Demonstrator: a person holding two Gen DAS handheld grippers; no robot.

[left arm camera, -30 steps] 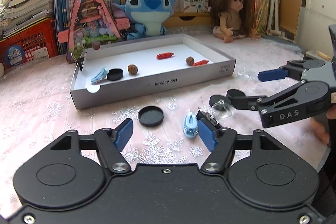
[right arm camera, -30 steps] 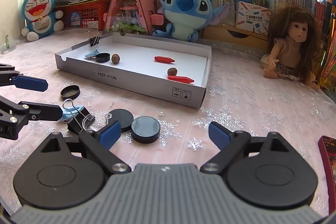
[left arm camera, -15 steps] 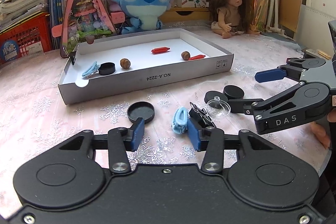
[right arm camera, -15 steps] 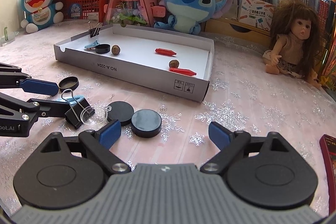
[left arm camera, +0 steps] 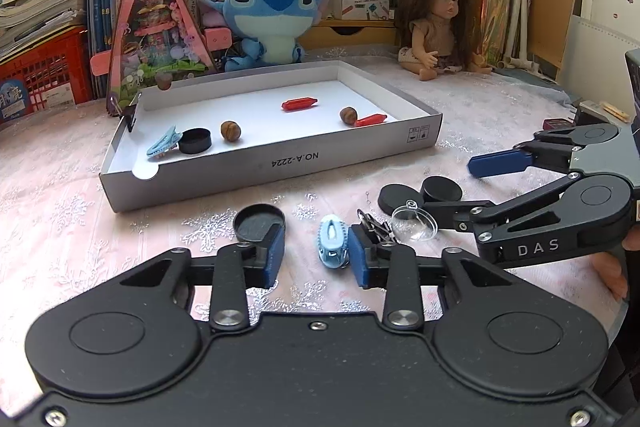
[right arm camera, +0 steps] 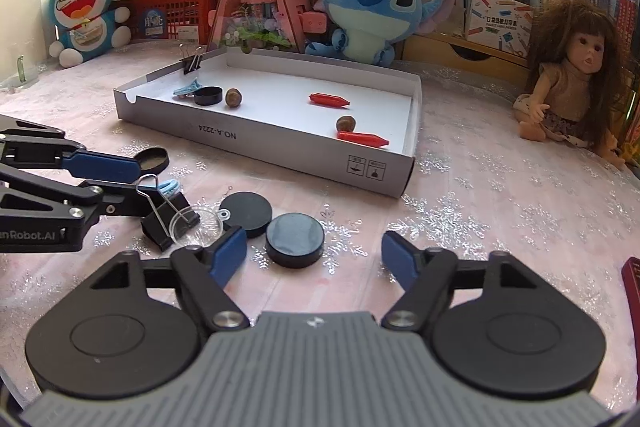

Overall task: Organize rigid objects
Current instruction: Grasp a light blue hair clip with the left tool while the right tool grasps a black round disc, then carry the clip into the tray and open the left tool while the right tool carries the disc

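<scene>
Your left gripper (left arm camera: pixel 316 259) has just been closing around the blue hair clip (left arm camera: pixel 333 242); the clip lies on the cloth against the right pad, a gap remaining on the left, long axis along the fingers. Your right gripper (right arm camera: pixel 314 257), jaws narrowing but still spread, brackets the black puck (right arm camera: pixel 295 239) untouched. The box (left arm camera: pixel 276 163) lies beyond both.

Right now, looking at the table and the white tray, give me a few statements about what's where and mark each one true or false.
1. The white tray holds two red pieces. True.
2. The blue hair clip on the table lies between the left claw pads. True.
3. Both walnuts lie outside the tray. False: both are inside.
4. The right claw grips a black disc. False: its pads stand apart from it.
</scene>
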